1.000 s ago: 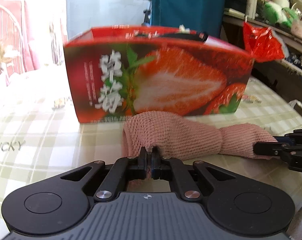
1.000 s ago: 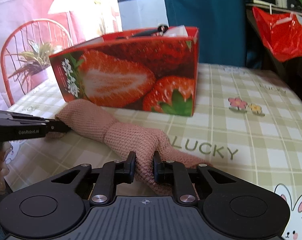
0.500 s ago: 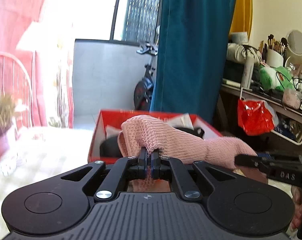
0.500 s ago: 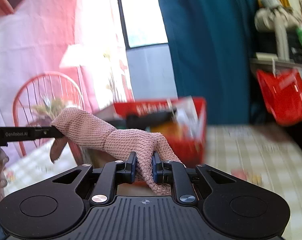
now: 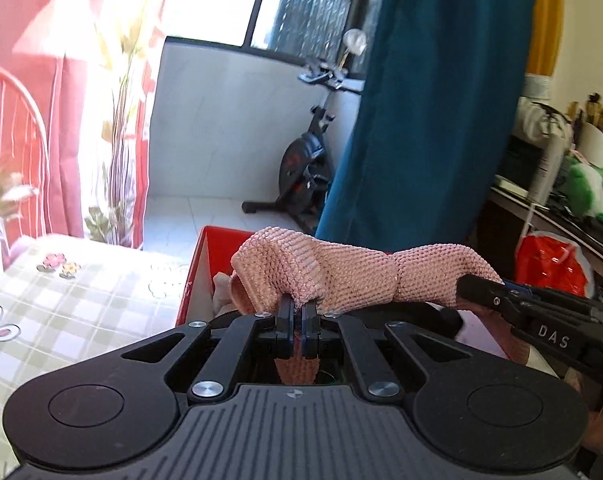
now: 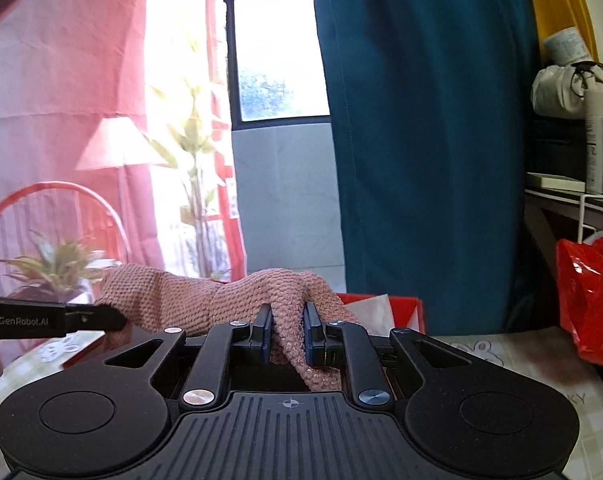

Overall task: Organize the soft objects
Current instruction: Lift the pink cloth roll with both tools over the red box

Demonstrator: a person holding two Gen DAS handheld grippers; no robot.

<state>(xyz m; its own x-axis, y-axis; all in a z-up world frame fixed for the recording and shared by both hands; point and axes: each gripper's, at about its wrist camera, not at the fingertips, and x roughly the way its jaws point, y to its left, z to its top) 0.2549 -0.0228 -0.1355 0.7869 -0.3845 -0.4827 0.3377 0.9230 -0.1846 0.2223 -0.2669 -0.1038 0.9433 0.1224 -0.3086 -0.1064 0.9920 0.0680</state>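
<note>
The pink knitted cloth, light and limp, hangs above the red box (it would sag anywhere unsupported), so it is rightly taken at both ends, the left gripper and right gripper each clamped on a fold.

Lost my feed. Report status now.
Left hand-held gripper and right hand-held gripper both shut on pink knit cloth. Cloth held above open red box. Nothing in the way.

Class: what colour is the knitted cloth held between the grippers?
Pink knitted cloth; clearest in the left wrist view.
</note>
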